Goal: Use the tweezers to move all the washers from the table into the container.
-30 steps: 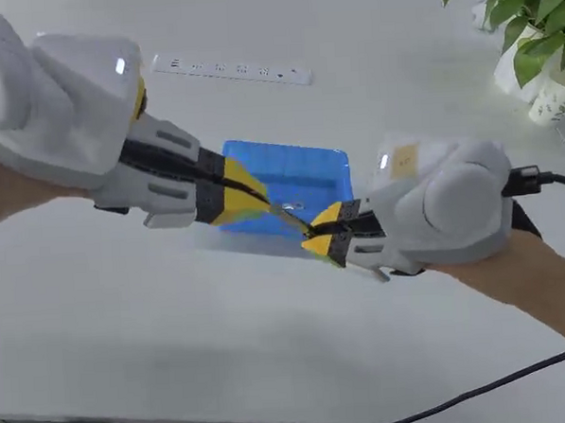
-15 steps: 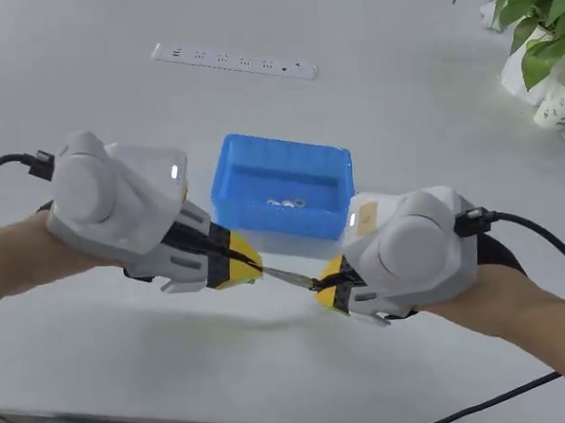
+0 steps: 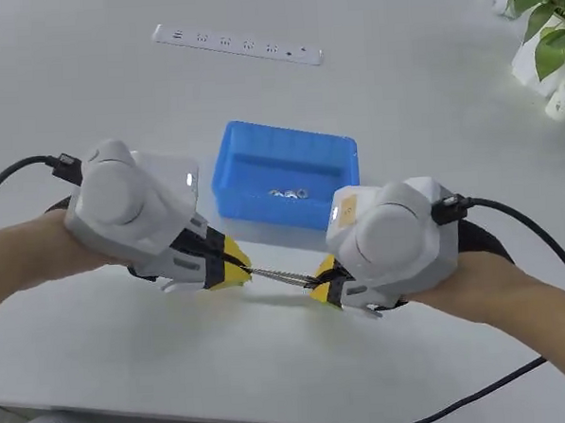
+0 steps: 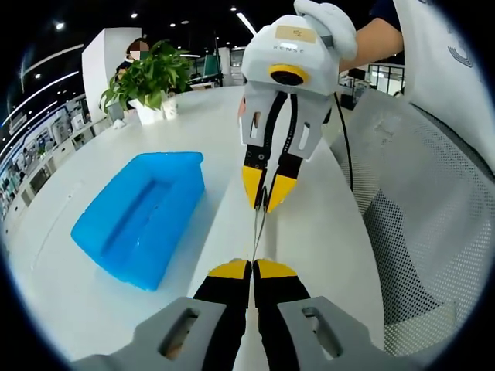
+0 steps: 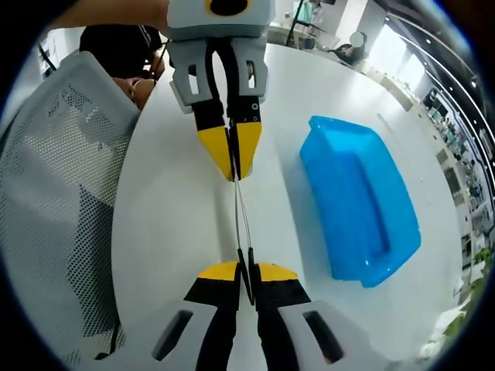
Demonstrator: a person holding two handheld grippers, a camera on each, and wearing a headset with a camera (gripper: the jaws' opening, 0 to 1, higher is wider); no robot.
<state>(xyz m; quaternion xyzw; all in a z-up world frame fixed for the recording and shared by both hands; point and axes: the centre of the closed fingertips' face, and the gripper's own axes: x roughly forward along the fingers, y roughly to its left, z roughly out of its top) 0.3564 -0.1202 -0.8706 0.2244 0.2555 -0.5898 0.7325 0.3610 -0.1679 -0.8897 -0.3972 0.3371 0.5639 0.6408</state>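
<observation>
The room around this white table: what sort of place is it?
Probably an open-plan office or showroom rather than a factory: a white table with a power strip, a mesh office chair beside it, a potted plant, and ceiling lights overhead.

Left hand-held gripper (image 3: pixel 238 271), right hand-held gripper (image 3: pixel 321 287), facing nose to nose, both pinched on the tweezers (image 3: pixel 281 276)

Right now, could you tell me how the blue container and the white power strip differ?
The container is blue; the power strip is white. The container is an open box with walls and holds washers; the power strip is a long, flat bar. The container sits closer to the person; the power strip lies farther back. Both rest on the white table.
</observation>
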